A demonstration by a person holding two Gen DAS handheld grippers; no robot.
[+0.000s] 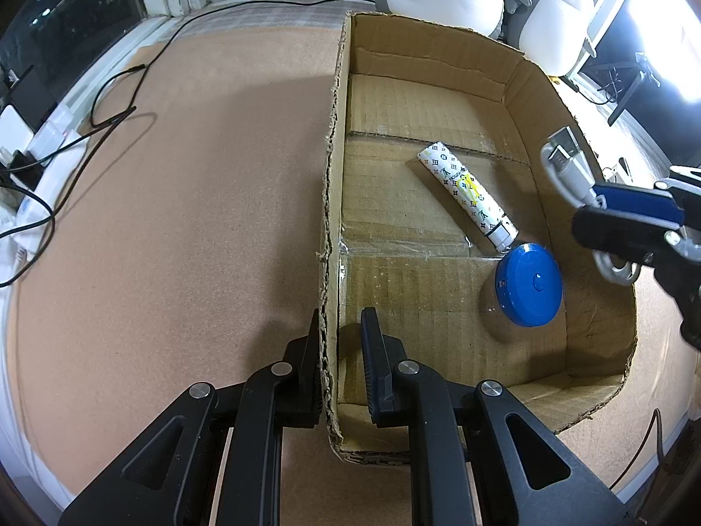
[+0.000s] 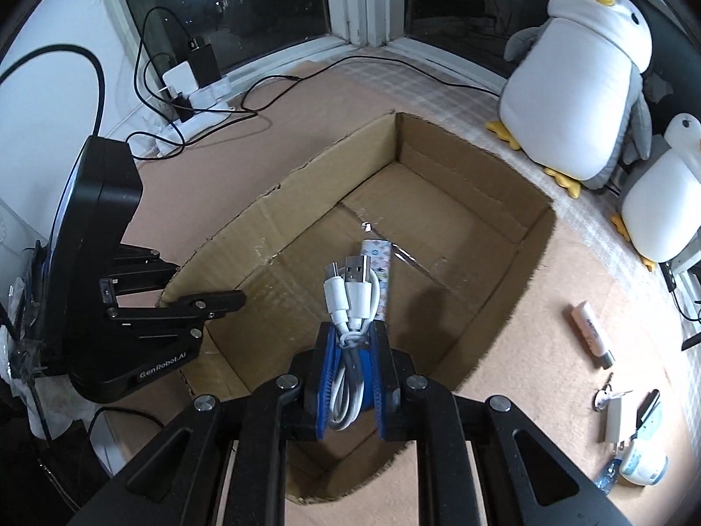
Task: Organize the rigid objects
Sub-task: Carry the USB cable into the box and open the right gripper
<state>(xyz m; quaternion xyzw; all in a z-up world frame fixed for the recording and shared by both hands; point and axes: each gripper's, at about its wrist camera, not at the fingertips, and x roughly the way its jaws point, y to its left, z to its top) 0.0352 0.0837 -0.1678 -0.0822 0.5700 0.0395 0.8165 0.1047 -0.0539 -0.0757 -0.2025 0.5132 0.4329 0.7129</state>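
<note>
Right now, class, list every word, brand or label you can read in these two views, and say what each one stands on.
"GenRobot.AI": on the base of the left gripper.
Patterned tube in the cardboard box: printed monograms and a word, too distorted to read.
Pink tube on the mat: dark lettering, too small to read.

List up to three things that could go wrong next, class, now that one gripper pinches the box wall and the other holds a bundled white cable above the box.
1. The right gripper grips only the coiled cable; its loose plugs may snag the pads on release.
2. The cable could drop onto the blue round case or patterned tube.
3. The left gripper pinches the ragged wall of the cardboard box; pulling might tear it.
</note>
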